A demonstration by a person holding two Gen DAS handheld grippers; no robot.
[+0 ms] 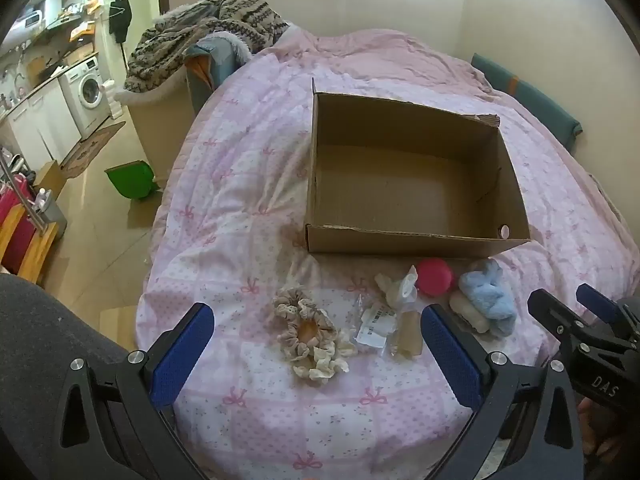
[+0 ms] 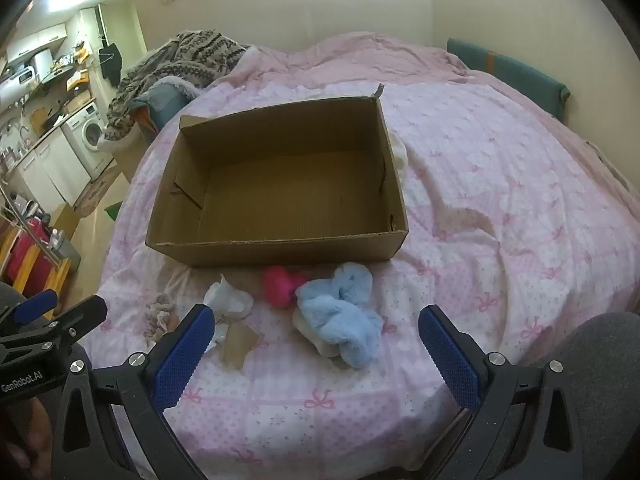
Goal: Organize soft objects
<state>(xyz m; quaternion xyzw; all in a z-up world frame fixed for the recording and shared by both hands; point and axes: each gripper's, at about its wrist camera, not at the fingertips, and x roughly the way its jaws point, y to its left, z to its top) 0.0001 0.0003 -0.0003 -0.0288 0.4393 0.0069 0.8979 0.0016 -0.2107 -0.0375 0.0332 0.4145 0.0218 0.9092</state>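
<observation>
Both hand-held grippers gape wide, holding nothing: left (image 1: 316, 356) over scrunchies (image 1: 308, 330), right (image 2: 316, 354) nearer blue plush (image 2: 344, 312), probably socks, before the box (image 2: 280, 184).

We see a pink quilt (image 1: 248, 184) spread over the bed, with a teal cushion (image 1: 532, 104) against the far wall. A patterned blanket (image 1: 200, 36) is heaped at the bed's far left corner. On the floor sits a green bin (image 1: 130, 180), and beyond it a washing machine (image 1: 90, 88) under the kitchen counter.
</observation>
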